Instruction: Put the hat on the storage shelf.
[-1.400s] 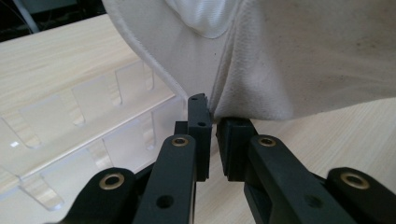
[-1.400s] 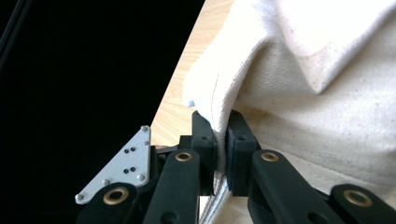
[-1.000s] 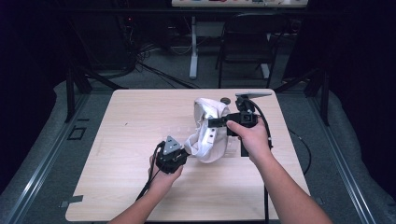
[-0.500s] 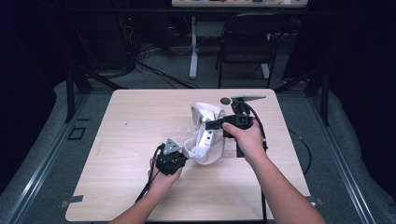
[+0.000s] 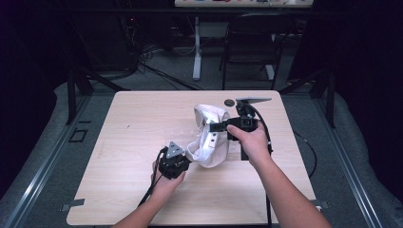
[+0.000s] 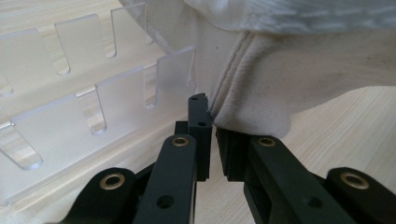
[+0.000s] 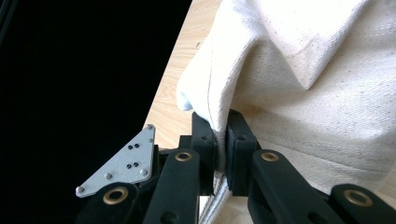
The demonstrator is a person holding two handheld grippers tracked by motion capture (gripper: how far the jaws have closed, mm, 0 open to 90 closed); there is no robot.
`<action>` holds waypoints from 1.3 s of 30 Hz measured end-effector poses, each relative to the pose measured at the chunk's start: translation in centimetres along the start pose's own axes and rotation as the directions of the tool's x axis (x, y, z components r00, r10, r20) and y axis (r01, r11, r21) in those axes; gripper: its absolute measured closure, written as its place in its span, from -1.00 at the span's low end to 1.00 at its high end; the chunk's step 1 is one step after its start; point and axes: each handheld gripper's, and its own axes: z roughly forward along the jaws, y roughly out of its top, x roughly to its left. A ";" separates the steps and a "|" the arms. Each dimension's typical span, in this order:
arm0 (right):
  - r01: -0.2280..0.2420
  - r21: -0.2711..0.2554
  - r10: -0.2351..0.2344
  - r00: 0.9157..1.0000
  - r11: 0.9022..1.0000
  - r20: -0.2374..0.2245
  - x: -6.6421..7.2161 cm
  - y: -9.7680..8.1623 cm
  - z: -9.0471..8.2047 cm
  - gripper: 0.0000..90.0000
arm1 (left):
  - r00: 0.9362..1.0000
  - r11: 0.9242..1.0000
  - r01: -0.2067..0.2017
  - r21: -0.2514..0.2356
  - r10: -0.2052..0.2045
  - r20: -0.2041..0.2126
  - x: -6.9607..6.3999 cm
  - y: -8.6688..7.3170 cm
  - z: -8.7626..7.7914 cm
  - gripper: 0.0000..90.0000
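1. The cream cloth bag (image 5: pixel 207 137) sits near the middle of the wooden surface (image 5: pixel 128 156), partly lifted.
2. The left hand-held gripper (image 6: pixel 209 116) has its jaws clamped on a seamed edge of the bag's lower end.
3. The right hand-held gripper (image 7: pixel 220 126) is closed tight on a fold of the bag's upper part, holding it above the surface.
4. A clear slotted acrylic rack (image 6: pixel 84 107) stands just beside the bag.
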 end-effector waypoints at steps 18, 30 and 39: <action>-0.001 -0.027 0.002 1.000 1.000 0.024 -0.5 0.4 -0.5 0.87 | 1.000 1.000 -0.003 -0.010 0.003 -0.010 -0.1 -0.2 0.0 0.86; 0.010 -0.049 -0.009 0.999 0.999 0.039 -0.8 0.1 -1.7 0.72 | 0.999 0.999 -0.035 -0.010 0.035 0.004 -0.3 -0.1 -1.8 0.52; 0.037 -0.077 -0.034 0.999 0.996 0.035 -0.3 -0.7 -3.2 0.50 | 0.999 0.999 -0.044 -0.019 0.044 -0.012 0.7 -0.8 -4.7 0.32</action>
